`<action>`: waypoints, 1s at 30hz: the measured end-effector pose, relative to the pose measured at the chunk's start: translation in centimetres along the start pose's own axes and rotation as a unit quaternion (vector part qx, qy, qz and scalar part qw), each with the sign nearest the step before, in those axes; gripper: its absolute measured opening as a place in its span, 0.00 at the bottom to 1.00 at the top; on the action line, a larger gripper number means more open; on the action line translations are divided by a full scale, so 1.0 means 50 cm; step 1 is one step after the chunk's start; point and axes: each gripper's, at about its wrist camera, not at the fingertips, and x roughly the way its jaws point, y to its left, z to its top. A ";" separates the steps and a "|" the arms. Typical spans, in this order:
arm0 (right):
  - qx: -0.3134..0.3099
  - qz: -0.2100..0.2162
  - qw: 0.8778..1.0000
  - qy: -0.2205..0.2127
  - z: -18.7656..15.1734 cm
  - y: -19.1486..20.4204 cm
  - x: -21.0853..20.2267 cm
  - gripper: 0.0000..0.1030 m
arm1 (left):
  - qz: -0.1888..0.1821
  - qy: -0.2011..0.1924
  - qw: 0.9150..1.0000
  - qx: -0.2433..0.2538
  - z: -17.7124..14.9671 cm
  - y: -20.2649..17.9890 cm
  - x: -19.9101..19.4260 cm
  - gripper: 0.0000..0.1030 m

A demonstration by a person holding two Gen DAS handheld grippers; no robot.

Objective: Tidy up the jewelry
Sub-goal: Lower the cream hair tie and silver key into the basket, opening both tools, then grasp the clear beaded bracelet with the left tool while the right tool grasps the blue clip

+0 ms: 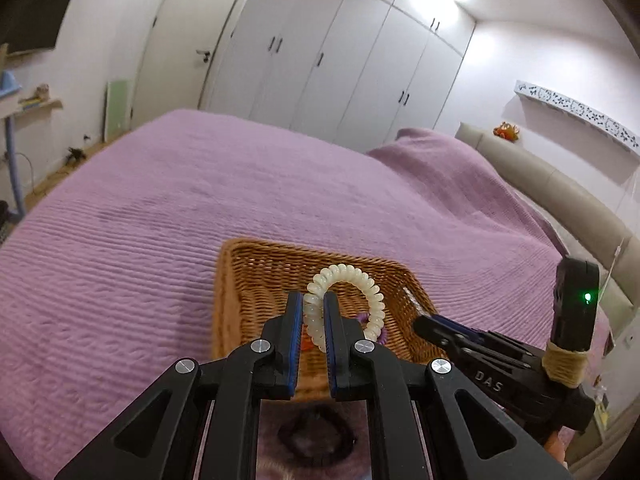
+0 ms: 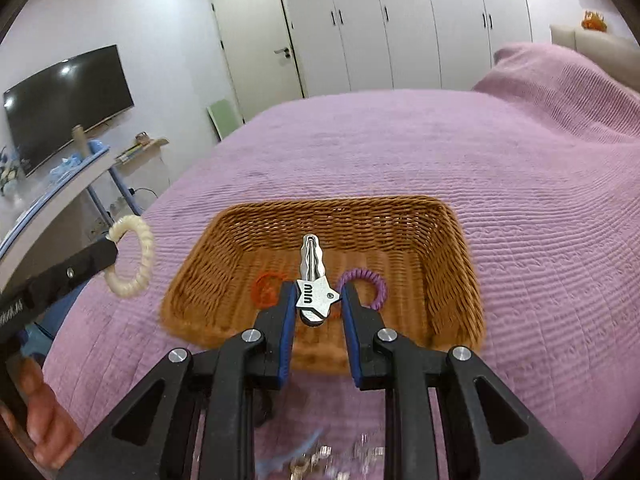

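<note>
A brown wicker basket (image 2: pixel 400 220) (image 1: pixel 248 280) sits on the purple bedspread. My left gripper (image 1: pixel 313 300) is shut on a cream spiral hair tie (image 1: pixel 360 280) and holds it above the basket's near side; it shows at the left in the right wrist view (image 2: pixel 136 256). My right gripper (image 2: pixel 317 292) is shut on a silver hair clip with a star (image 2: pixel 314 276), over the basket's near edge. An orange hair tie (image 2: pixel 266 288) and a purple spiral hair tie (image 2: pixel 366 284) lie inside the basket.
A dark hair tie (image 1: pixel 316 436) lies on the bedspread (image 1: pixel 160 220) under my left gripper. Blurred small items (image 2: pixel 320 456) lie near the right gripper's base. A beige headboard (image 1: pixel 560 200) is at the right, white wardrobes behind, a TV (image 2: pixel 68 96) and desk at the left.
</note>
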 end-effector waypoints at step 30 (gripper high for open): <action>0.014 0.052 0.998 0.031 0.023 -0.046 0.025 0.41 | 0.008 0.028 0.999 0.038 -0.005 -0.019 0.021 0.48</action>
